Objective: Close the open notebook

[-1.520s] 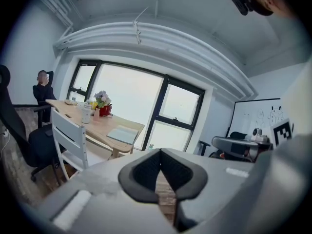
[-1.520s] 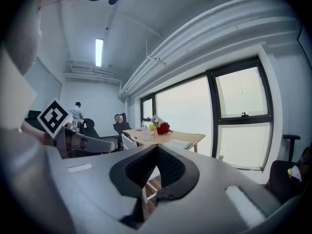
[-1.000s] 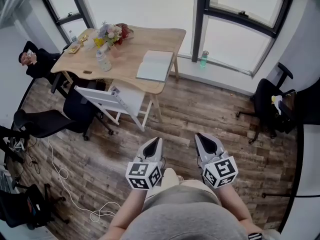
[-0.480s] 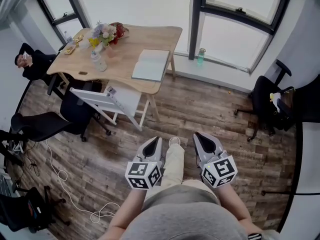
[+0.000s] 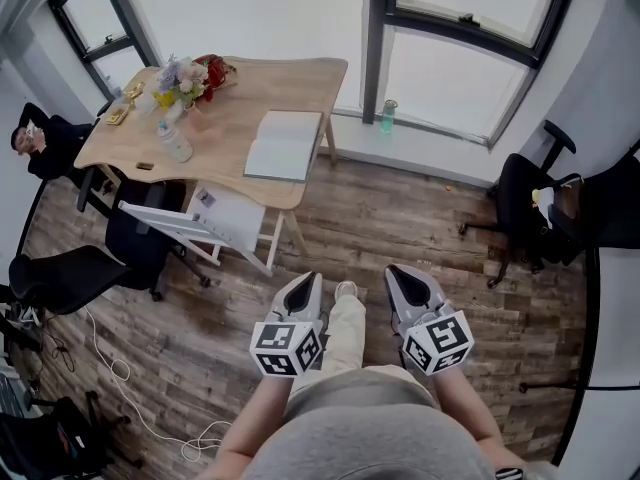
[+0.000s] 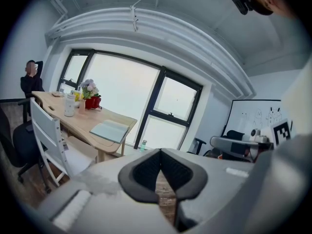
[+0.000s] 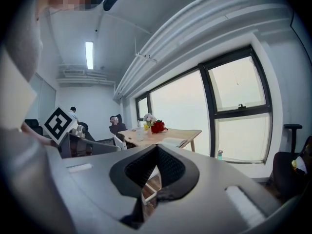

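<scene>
The open notebook (image 5: 283, 146) lies flat on the near right part of a wooden table (image 5: 230, 103), pale pages up. It also shows in the left gripper view as the notebook (image 6: 111, 130), and small in the right gripper view as the notebook (image 7: 173, 142). My left gripper (image 5: 304, 290) and right gripper (image 5: 408, 280) are held side by side over the wooden floor, well short of the table, pointing toward it. Both are shut with nothing between the jaws, as the left gripper (image 6: 160, 151) and right gripper (image 7: 156, 147) show close up.
A white folding chair (image 5: 205, 223) stands at the table's near side, black office chairs (image 5: 70, 268) to its left. A clear bottle (image 5: 175, 143) and flowers (image 5: 178, 73) stand on the table. A person (image 5: 30, 138) sits far left. A green bottle (image 5: 388, 116) stands by the window; another black chair (image 5: 525, 198) is right.
The table and notebook have slid left and lower in the head view as the person walks forward; a leg has stepped out between the grippers. Both grippers stay shut and side by side.
</scene>
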A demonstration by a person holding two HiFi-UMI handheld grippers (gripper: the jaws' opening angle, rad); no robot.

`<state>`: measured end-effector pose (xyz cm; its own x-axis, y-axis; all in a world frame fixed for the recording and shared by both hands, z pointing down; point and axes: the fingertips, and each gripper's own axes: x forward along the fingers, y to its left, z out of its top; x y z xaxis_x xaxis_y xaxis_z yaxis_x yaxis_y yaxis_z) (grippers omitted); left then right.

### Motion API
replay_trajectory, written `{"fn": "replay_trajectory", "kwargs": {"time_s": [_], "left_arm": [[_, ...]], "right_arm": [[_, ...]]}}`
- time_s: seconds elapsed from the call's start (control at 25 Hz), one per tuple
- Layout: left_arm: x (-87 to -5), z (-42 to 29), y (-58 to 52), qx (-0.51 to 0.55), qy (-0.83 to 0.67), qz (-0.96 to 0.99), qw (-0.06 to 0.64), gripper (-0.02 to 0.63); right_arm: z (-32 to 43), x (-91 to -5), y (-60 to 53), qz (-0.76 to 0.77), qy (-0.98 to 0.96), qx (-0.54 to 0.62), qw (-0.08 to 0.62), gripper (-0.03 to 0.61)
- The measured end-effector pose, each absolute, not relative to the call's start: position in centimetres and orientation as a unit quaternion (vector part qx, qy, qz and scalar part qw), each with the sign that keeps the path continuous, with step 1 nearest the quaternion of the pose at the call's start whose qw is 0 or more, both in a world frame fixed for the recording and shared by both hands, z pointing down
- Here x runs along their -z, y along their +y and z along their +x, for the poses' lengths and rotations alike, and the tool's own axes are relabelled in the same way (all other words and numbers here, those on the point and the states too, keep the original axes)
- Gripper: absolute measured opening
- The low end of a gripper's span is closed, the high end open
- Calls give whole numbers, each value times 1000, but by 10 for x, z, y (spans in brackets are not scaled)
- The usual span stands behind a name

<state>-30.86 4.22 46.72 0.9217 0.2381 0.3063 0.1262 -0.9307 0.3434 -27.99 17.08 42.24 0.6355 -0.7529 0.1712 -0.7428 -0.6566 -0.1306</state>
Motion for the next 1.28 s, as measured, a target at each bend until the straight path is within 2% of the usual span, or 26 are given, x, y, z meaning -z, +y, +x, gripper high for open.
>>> {"fn": "replay_trajectory", "kwargs": {"time_s": [0.84, 1.28], "left_arm": [[-467, -91, -13, -183, 78, 966, 165, 5], [-471, -11, -43, -191, 58, 967, 155, 5]], "right_arm": [[-75, -409, 110, -892, 438, 114, 5, 0], [14, -412, 71, -876, 468, 117, 11, 0]]}}
